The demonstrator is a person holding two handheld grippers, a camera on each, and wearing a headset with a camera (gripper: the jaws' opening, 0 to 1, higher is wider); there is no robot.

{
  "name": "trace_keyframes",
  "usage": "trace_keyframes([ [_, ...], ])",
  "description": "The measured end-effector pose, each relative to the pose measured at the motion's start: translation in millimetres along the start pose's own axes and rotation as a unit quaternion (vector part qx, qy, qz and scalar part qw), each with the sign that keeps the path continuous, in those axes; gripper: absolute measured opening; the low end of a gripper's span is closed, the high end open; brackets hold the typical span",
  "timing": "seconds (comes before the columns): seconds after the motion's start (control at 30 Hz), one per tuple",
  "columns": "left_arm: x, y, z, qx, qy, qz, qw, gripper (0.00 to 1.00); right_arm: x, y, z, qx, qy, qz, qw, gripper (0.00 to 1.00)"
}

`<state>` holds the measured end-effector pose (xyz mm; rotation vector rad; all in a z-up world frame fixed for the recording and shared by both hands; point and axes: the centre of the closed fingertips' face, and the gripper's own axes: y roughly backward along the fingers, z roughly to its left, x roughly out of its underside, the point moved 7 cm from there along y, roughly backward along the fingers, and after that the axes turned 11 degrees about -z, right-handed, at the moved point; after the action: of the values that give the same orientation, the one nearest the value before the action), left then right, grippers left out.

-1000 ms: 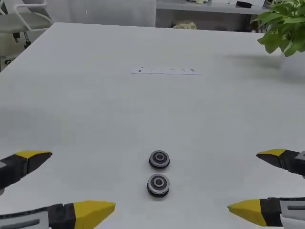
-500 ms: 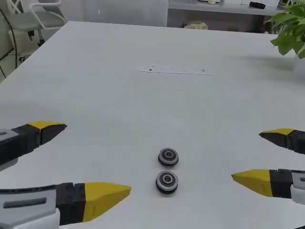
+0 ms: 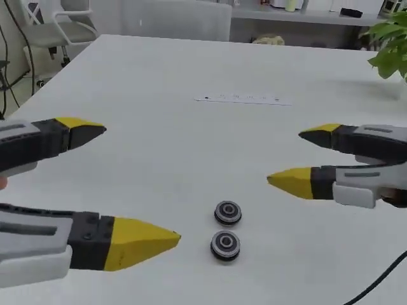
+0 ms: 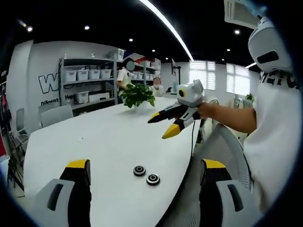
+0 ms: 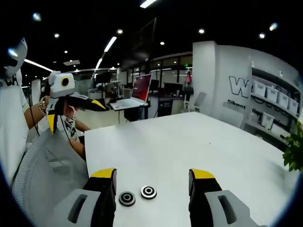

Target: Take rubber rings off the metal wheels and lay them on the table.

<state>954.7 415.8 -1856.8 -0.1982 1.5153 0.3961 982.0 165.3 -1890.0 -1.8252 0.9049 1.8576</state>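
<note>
Two small metal wheels with dark rubber rings lie side by side on the white table (image 3: 159, 76), one nearer (image 3: 225, 245) and one farther (image 3: 227, 213). My left gripper (image 3: 141, 184) hovers open to their left, its yellow-tipped jaws spread wide and holding nothing. To the right of the wheels and above the table, my right gripper (image 3: 284, 157) is open too. In the left gripper view both wheels (image 4: 146, 175) sit between my own jaws, with the right gripper (image 4: 173, 120) beyond. In the right gripper view the wheels (image 5: 137, 195) lie low between the jaws, the left gripper (image 5: 71, 101) at far left.
A thin printed strip (image 3: 241, 98) lies mid-table. A green plant (image 3: 391, 44) stands at the far right, office chairs (image 3: 57, 25) at the far left corner. A black cable (image 3: 375, 286) crosses the near right corner. The wheels lie close to the table's near edge.
Both grippers have risen and come forward toward the wheels, still open. The head camera has shifted; the wheels have stayed in place.
</note>
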Motion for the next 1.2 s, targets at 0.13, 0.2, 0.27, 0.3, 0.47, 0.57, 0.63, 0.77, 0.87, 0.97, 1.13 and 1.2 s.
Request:
trace_keyframes([
  [0.13, -9.8, -12.3, 3.5, 0.026, -0.015, -0.01, 0.9995, 0.96, 3.0, -12.0, -4.0, -0.005, -0.004, -0.016, 0.9999, 0.59],
  [0.2, -14.3, -20.1, 5.8, 0.039, -0.038, -0.013, 0.9984, 0.94, 8.6, -16.0, -5.4, -0.011, -0.016, -0.019, 0.9996, 0.57],
  [0.27, -17.6, -28.1, 6.5, 0.052, -0.053, -0.016, 0.9971, 0.93, 15.5, -18.2, -7.3, -0.012, -0.03, -0.031, 0.999, 0.56],
  [0.3, -18.6, -31.8, 6.6, 0.059, -0.055, -0.019, 0.9966, 0.93, 19.2, -18.0, -7.8, -0.015, -0.037, -0.034, 0.9986, 0.55],
  [0.47, -22.4, -58.3, 9.1, 0.086, -0.036, -0.017, 0.9955, 0.92, 31.3, -16.2, -12.1, -0.021, -0.048, -0.022, 0.9984, 0.54],
  [0.57, -20.7, -76.0, 11.9, 0.097, -0.038, -0.021, 0.9944, 0.94, 34.8, -17.8, -10.8, -0.02, -0.052, -0.013, 0.9984, 0.51],
  [0.63, -18.1, -83.4, 15.0, 0.101, -0.041, -0.025, 0.9938, 0.93, 36.9, -19.5, -5.7, -0.033, -0.012, 0.001, 0.9994, 0.48],
  [0.77, -9.1, -97.7, 27.8, 0.091, -0.046, -0.033, 0.9942, 0.88, 42.3, -24.1, -0.6, -0.044, -0.015, 0.009, 0.9989, 0.46],
  [0.87, 7.7, -104.2, 40.7, 0.059, -0.07, -0.023, 0.9956, 0.8, 51.5, -25.8, -1.1, -0.049, -0.016, 0.026, 0.9983, 0.45],
  [0.97, 17.9, -108.1, 43.1, 0.043, -0.076, -0.032, 0.9957, 0.74, 58.1, -28.8, 2.0, -0.054, -0.013, 0.039, 0.9977, 0.44],
  [1.13, 41.5, -111.2, 40.1, 0.036, -0.068, -0.028, 0.9967, 0.62, 75.3, -33.2, 5.8, -0.068, -0.007, 0.076, 0.9948, 0.43],
  [1.2, 53.7, -112.9, 37.8, 0.041, -0.06, -0.003, 0.9973, 0.6, 81.9, -34.9, 9.4, -0.075, -0.009, 0.089, 0.9932, 0.42],
])
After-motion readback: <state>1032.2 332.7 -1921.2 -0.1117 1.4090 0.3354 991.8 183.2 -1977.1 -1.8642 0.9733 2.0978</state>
